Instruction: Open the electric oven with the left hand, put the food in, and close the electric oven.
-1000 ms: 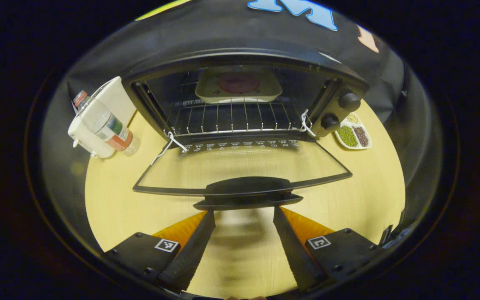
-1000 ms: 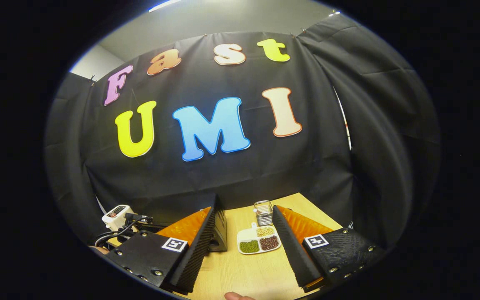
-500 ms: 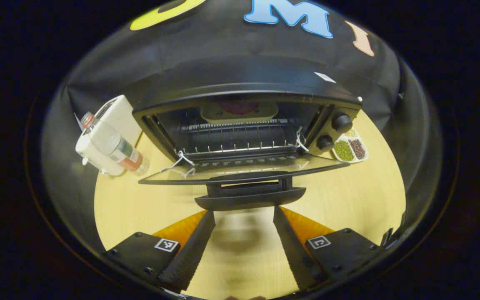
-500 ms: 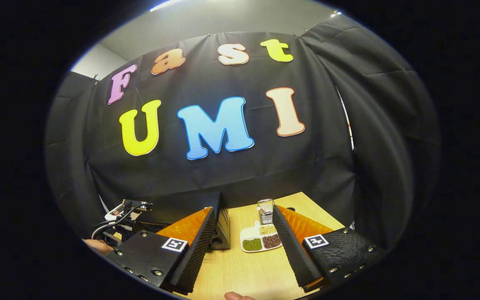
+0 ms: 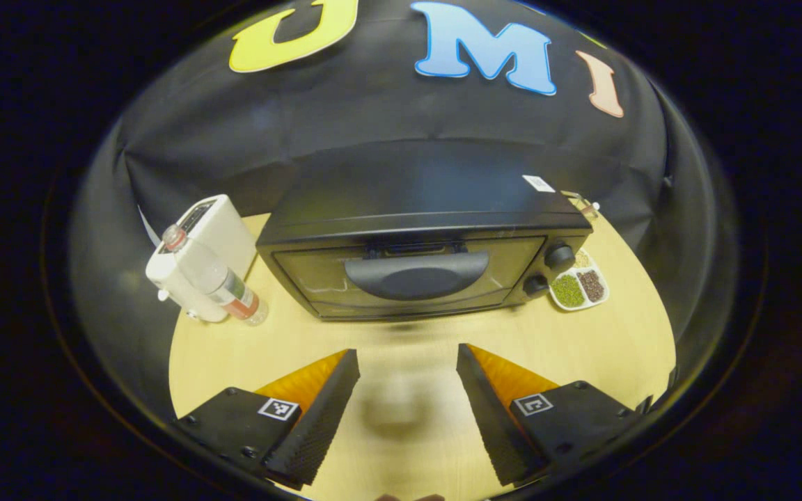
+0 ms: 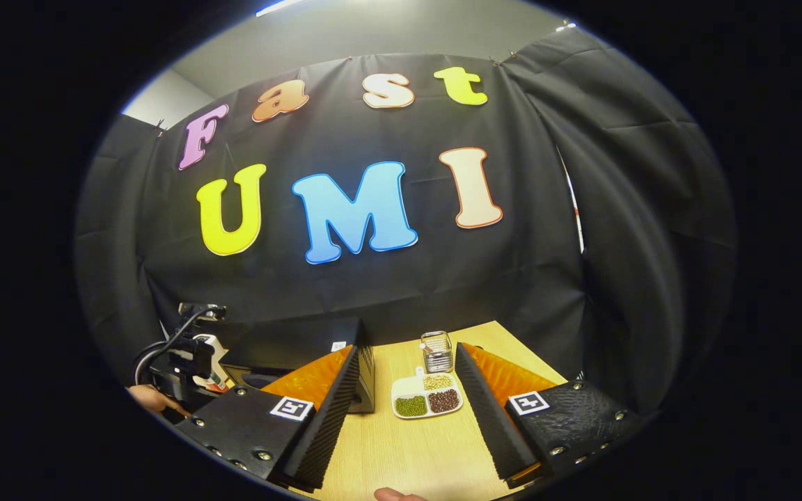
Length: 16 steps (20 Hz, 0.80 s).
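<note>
While shut, oven [image 5: 415, 243] faces left gripper [image 5: 406, 410].

Black oven [image 5: 420, 223], pale, seemingly wood-grained table [image 5: 603, 341]

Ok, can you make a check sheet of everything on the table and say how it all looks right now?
Surface: pale wooden table, bare in front of the oven.
Job's things: black electric oven, door shut, curved handle facing the left gripper; food cannot be seen through the dark glass.
Clutter: white divided dish of green and brown beans right of the oven; clear plastic bottle with a red label band leaning on a white boxy appliance on its left; small clear jar behind the dish.
Grippers: left gripper jaws apart, empty, short of the oven; right gripper jaws apart, empty.
Cables: nothing seen on the table.
Surroundings: black cloth wall.
</note>
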Tool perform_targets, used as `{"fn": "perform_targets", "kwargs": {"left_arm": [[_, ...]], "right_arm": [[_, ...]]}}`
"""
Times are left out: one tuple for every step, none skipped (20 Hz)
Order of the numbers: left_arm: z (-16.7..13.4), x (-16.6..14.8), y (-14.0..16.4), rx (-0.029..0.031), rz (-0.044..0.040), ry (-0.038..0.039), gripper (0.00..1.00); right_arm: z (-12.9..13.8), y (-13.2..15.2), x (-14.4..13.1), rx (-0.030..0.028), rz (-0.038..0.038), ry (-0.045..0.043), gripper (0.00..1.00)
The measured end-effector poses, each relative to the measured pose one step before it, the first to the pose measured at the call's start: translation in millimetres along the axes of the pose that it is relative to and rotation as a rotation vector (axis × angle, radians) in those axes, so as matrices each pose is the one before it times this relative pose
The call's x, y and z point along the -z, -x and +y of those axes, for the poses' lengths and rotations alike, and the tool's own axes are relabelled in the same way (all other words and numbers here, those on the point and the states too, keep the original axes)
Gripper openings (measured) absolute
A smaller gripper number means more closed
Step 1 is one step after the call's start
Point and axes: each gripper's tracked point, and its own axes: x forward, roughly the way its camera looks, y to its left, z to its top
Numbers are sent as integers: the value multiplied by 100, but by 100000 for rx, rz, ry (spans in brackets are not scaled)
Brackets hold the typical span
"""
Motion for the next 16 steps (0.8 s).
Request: {"fn": "perform_targets", "kwargs": {"left_arm": [[-276,-749,873,344,-3670,225,96],[-326,-1015,1113,332,-4483,143,100],[-412,-1129,1180,493,-5128,109,96],[-421,-1472,1395,383,-6303,-93,96],[-496,-1660,1599,349,-7271,-279,96],[-539,-1970,1566,254,-7784,-453,100],[-394,-1880,1695,-347,-8278,-433,100],[-373,-2279,1735,-599,-8327,-209,100],[-208,-2434,1636,-1081,-8351,93,100],[-32,-2237,1675,-951,-7176,-9,96],[-94,-1706,1522,-1481,-4111,223,100],[-64,-1547,1487,-1410,-3219,729,100],[-109,-1691,1232,-1034,-3637,977,100],[75,-1753,1025,-842,-3588,1310,100],[30,-1261,962,-115,-2529,1562,100],[90,-975,666,-8,-1836,1091,100]], "right_arm": [[31,-66,14,-435,-20,677,87],[31,59,-137,-451,-319,1002,87],[176,-55,-80,-530,-194,1050,87],[25,96,-262,-716,-577,908,87],[154,3,-562,-858,-1179,910,87],[224,-151,-486,-1174,-961,858,87],[374,-146,-533,-1751,-925,919,87],[435,44,-712,-1700,-1297,517,87],[314,-26,-905,-1115,-1646,324,87],[298,75,-931,-1056,-2032,16,87],[437,53,-1034,-931,-1975,-84,87],[410,30,-827,-789,-1821,-171,87],[523,-47,-874,-958,-1584,-307,87],[634,60,-672,-895,-1193,-435,87],[591,82,-491,-872,-969,-383,87],[486,184,-435,-980,-824,-99,87]]}}
